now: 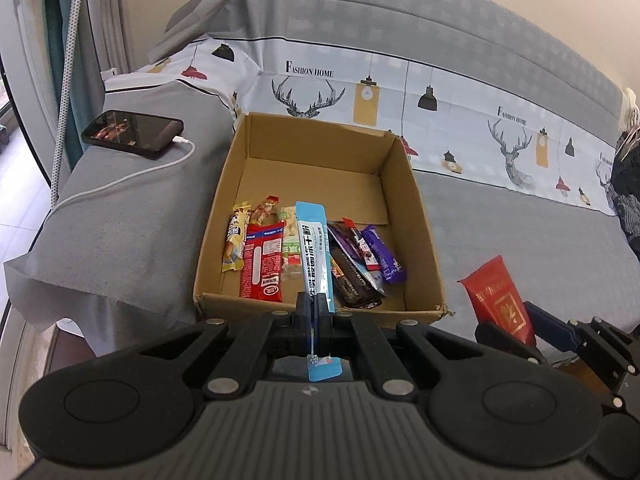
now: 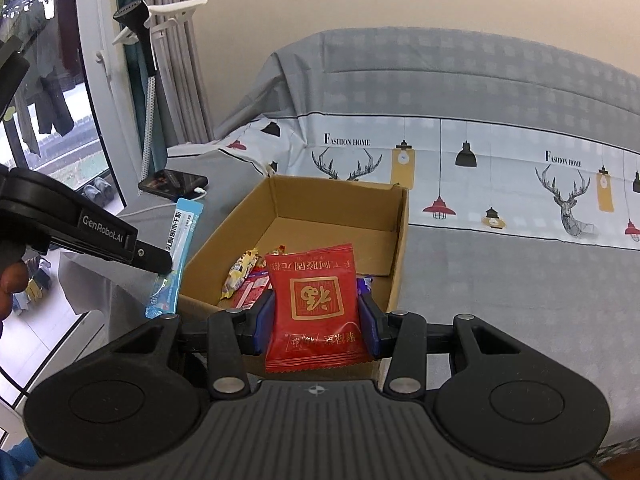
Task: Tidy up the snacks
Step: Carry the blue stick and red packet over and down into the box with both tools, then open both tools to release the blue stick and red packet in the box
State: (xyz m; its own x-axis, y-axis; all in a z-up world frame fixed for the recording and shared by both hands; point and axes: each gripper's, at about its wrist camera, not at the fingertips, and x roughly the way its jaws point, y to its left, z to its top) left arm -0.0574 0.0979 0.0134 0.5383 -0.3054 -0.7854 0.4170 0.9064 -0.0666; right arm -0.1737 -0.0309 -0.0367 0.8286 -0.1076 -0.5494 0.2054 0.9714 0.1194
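Note:
An open cardboard box (image 1: 416, 240) (image 2: 396, 248) sits on a grey sofa and holds several snack packets (image 1: 264, 264) along its near side. My left gripper (image 1: 314, 304) is shut on a long light-blue stick packet (image 1: 316, 248) that stands up over the box's near edge; in the right wrist view that blue stick packet (image 2: 178, 252) hangs just left of the box, pinched by the left gripper (image 2: 162, 266). My right gripper (image 2: 316, 320) is shut on a red square packet (image 2: 316, 300) in front of the box; this red packet (image 1: 500, 300) shows right of the box.
A black phone (image 1: 134, 134) on a white charging cable (image 1: 132, 176) lies on the sofa's grey armrest left of the box. The sofa back carries a deer-print cover (image 1: 440, 100). A window and curtain (image 2: 160, 60) stand at the far left.

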